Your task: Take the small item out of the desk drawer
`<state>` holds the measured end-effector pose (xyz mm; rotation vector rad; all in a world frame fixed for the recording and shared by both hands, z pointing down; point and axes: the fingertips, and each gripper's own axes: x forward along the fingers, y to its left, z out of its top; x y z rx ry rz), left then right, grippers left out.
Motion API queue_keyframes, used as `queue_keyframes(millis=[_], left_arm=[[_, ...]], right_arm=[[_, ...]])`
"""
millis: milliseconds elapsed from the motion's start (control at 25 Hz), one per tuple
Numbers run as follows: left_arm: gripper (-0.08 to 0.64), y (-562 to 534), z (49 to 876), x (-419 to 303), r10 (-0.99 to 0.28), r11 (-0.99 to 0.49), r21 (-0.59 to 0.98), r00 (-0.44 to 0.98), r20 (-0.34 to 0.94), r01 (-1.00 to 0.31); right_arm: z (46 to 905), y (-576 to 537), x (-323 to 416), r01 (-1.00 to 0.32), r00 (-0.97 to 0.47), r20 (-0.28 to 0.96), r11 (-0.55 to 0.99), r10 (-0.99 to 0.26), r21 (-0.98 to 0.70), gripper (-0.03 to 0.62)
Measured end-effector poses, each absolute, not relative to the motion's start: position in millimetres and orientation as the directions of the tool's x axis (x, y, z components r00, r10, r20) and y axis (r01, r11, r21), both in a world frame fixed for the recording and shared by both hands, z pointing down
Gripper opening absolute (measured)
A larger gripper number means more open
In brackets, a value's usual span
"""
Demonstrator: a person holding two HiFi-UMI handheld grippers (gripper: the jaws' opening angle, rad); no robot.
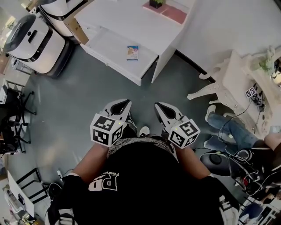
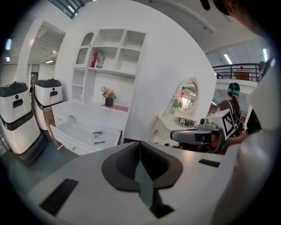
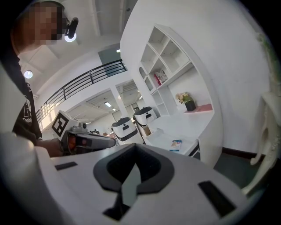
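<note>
The white desk drawer (image 1: 109,46) stands pulled open at the top of the head view. A small blue-and-white packet (image 1: 132,52) lies flat inside it. My left gripper (image 1: 118,107) and right gripper (image 1: 162,110) hang side by side over the grey floor, well short of the drawer, both shut and empty. The packet (image 2: 99,137) in the drawer (image 2: 74,132) shows left of and beyond the left gripper's closed tips (image 2: 140,154). In the right gripper view the packet (image 3: 176,144) lies ahead and to the right of the shut right gripper (image 3: 135,154).
Two white rounded machines (image 1: 33,37) stand left of the desk. A plant pot (image 1: 156,3) and pink mat (image 1: 174,14) sit on the desktop. At right are a white vanity (image 1: 246,79), a person's jeans-clad legs (image 1: 228,129) and cables. Black chairs (image 1: 15,114) stand far left.
</note>
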<state>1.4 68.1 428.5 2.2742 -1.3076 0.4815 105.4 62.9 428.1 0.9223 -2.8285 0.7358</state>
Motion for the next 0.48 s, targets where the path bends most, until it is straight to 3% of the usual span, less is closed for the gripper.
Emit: queue_keyframes(millis=[480], left_arm=[[0.015, 5.6, 432.5, -9.3, -0.72, -0.446, 0.246, 0.508, 0.472, -0.861]], right_arm=[[433.5, 11.2, 101.7, -0.615, -0.787, 0.245, 0.686, -0.567, -0.388, 0.008]])
